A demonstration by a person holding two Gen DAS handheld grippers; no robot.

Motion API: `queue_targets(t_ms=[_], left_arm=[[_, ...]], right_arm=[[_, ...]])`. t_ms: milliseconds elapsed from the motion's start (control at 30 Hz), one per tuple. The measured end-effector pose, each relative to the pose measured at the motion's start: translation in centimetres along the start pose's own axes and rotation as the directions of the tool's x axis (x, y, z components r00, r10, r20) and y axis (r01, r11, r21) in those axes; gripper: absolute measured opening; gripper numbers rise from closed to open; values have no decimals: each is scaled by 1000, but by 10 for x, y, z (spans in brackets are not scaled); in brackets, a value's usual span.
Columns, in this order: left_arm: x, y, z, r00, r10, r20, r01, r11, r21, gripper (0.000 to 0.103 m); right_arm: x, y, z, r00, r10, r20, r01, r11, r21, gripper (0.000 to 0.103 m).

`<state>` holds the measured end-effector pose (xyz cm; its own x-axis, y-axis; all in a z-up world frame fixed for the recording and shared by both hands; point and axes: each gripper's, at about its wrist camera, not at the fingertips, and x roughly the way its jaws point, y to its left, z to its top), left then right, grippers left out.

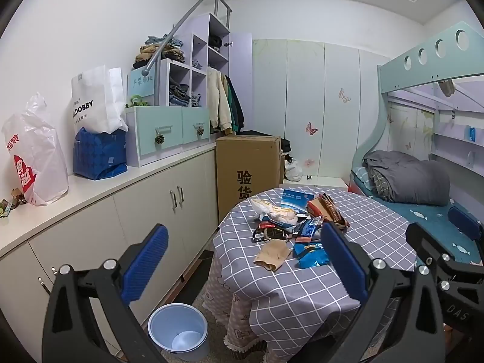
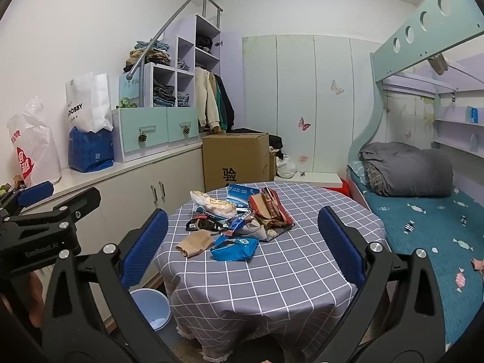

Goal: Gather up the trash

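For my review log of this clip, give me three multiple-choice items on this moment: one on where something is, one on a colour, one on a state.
1. Where is the bin?
A. On the floor beside the table
B. On the bed
C. On the counter

2. What colour is the tablecloth?
A. Plain red
B. Grey with a white grid
C. Green stripes

3. How do both grippers stand?
A. Both shut on wrappers
B. One holds the bin
C. Both open, holding nothing

Key: 1 A, the bin stands on the floor at the foot of the table. 2 B, the tablecloth shows white lines on grey. 3 C, the left gripper and right gripper are spread wide, short of the wrappers.
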<state>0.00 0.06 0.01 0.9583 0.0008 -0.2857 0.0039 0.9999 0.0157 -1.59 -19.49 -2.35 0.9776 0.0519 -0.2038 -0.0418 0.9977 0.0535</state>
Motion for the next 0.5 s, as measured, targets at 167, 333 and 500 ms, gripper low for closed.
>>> queue_targets(t_ms=[167,333,500], left_arm=[[-2,-1,0,1000,-1,3,1,1000,0,99],[-1,0,0,1000,0,2,0,1000,1,99],[0,0,0,1000,1,-1,-1,1000,-1,99]], right_arm=[[1,4,-2,1000,0,1,0,1000,-3,97],[2,5,-3,1000,1,0,-1,1000,-3,97],[2,6,-3,1000,5,-1,-5,1000,-6,97]])
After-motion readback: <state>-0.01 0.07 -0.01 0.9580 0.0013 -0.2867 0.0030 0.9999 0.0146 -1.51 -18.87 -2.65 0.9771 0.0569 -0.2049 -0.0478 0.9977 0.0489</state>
